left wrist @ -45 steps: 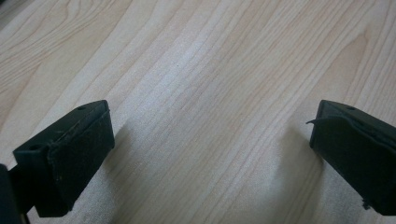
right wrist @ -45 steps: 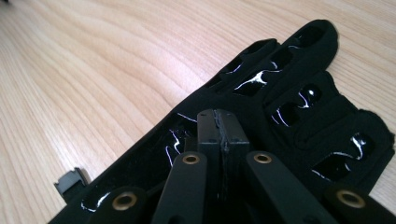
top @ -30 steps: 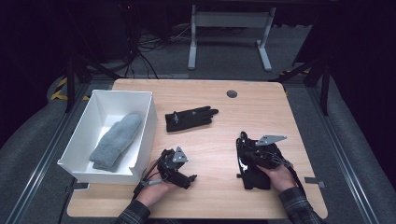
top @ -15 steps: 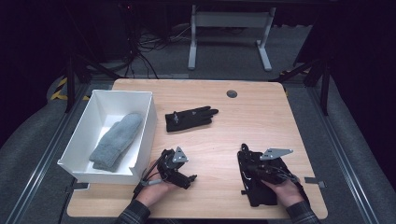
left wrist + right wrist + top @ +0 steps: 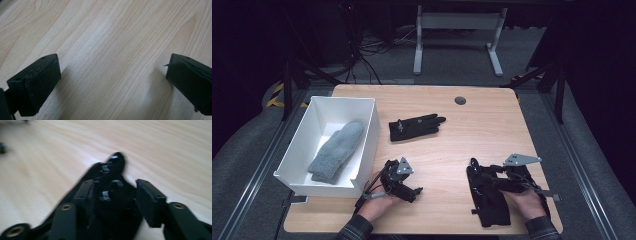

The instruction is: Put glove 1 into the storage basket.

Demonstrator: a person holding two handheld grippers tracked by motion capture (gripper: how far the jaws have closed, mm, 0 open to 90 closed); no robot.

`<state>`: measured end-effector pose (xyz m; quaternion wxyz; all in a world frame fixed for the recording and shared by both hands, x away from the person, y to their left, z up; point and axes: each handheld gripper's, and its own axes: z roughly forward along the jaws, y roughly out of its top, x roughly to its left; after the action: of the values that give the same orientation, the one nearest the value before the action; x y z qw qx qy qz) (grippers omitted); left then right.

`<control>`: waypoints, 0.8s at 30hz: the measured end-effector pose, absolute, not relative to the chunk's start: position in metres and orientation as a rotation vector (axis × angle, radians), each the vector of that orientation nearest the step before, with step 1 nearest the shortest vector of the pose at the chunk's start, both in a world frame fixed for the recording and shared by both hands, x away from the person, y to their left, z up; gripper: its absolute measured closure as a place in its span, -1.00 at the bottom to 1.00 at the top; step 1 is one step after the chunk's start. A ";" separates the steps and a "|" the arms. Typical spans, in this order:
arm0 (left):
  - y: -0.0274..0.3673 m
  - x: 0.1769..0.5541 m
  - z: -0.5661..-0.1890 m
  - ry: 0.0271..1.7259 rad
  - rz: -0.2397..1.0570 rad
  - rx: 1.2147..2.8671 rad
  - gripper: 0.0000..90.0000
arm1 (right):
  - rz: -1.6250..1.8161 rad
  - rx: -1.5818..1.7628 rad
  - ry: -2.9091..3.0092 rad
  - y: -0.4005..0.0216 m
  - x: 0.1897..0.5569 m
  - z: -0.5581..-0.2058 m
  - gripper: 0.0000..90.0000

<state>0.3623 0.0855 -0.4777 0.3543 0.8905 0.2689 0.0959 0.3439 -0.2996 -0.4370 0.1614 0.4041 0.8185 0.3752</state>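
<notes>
Since a second ago your right gripper (image 5: pixel 479 172) has slid back toward you along the black glove (image 5: pixel 489 200) at the table's (image 5: pixel 492 125) near right edge — its jaws have just been opening, the glove lying loose between them. Your left gripper (image 5: pixel 112 82) rests gaping on bare wood.

The table (image 5: pixel 492 150) is light wood with wavy brown lines; the box (image 5: pixel 299 150) is white; the mitten (image 5: pixel 337 150) in it is grey; the glove (image 5: pixel 414 127) in the middle is black; the glove (image 5: pixel 487 200) near the right gripper (image 5: pixel 477 172) is black too; both grippers are black; the sleeve (image 5: pixel 354 231) has dark checks
</notes>
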 end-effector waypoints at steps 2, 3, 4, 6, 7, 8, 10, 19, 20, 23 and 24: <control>0.085 0.363 -0.478 0.694 0.249 2.300 -1.00 | 1.047 1.163 2.285 -0.310 0.351 -0.438 -0.11; 0.085 0.363 -0.478 0.693 0.249 2.301 -1.00 | 1.036 1.173 2.261 -0.316 0.355 -0.439 -0.16; 0.085 0.363 -0.478 0.693 0.250 2.301 -1.00 | 1.034 1.182 2.241 -0.321 0.359 -0.439 -0.20; 0.085 0.363 -0.478 0.691 0.250 2.302 -1.00 | 1.013 1.207 2.190 -0.332 0.367 -0.443 -0.28; 0.085 0.363 -0.478 0.691 0.249 2.302 -1.00 | 1.012 1.227 2.182 -0.337 0.372 -0.446 -0.31; 0.085 0.363 -0.478 0.689 0.248 2.302 -1.00 | 1.011 1.246 2.176 -0.341 0.375 -0.448 -0.35; 0.085 0.363 -0.478 0.689 0.244 2.301 -1.00 | 0.983 1.293 2.167 -0.348 0.385 -0.456 -0.42; 0.084 0.365 -0.469 0.730 0.253 2.299 -0.62 | 0.921 1.355 2.097 -0.363 0.396 -0.467 -0.49; 0.083 0.366 -0.466 0.726 0.258 2.300 -0.53 | 0.920 1.355 2.097 -0.363 0.396 -0.467 -0.50; 0.081 0.369 -0.456 0.737 0.291 2.276 -0.17 | 0.916 1.361 2.095 -0.363 0.396 -0.467 -0.52; 0.081 0.372 -0.453 0.743 0.307 2.274 -0.05 | 0.916 1.361 2.094 -0.363 0.396 -0.467 -0.52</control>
<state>0.3715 0.0809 -0.4531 0.3571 0.8807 0.2877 0.1188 0.3961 -0.3630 -0.4667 0.2384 0.4969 0.7645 0.3342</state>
